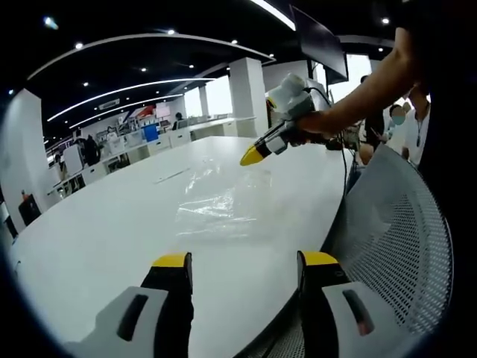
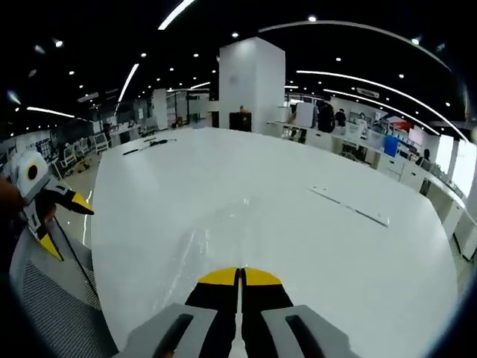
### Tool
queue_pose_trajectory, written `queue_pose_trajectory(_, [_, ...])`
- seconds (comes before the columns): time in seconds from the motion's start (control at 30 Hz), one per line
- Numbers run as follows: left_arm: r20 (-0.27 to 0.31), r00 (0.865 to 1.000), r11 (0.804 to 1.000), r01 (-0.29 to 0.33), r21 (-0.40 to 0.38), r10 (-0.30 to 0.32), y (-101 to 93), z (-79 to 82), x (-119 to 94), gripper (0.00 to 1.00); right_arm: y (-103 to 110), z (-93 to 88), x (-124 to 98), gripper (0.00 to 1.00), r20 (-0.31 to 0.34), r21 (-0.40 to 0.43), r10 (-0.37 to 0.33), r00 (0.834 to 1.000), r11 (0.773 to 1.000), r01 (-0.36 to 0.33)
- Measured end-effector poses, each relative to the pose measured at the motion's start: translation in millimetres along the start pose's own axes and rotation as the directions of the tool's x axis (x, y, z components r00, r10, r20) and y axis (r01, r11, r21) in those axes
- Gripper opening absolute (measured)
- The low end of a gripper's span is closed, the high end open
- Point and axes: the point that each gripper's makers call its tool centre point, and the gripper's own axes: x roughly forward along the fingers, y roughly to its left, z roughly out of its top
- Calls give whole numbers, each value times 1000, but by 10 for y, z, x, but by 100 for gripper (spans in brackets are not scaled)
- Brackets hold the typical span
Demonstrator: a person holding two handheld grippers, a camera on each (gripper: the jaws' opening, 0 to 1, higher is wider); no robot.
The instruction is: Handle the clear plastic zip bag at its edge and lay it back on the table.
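- The clear plastic zip bag is thin, glossy and wrinkled, almost see-through, and lies flat on the smooth white table just ahead of the left hand-held gripper.
- The left hand-held gripper is released, its black jaws with yellow tips standing well apart over the table's near edge, touching nothing.
- The right hand-held gripper is clenched, its yellow tips pressed together; whether any film lies between them I cannot tell. In the left gripper view its tips sit at the bag's far edge.
- A grey perforated mesh chair back curves beside the left hand-held gripper.
- No writing can be read on the bag.
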Motion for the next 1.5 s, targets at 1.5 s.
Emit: queue_pose_trajectory(1.5, [12, 1000, 1000, -11, -20, 11, 35, 20, 5, 56, 1374, -351, -28, 0, -113, -526, 256, 960, 804, -277])
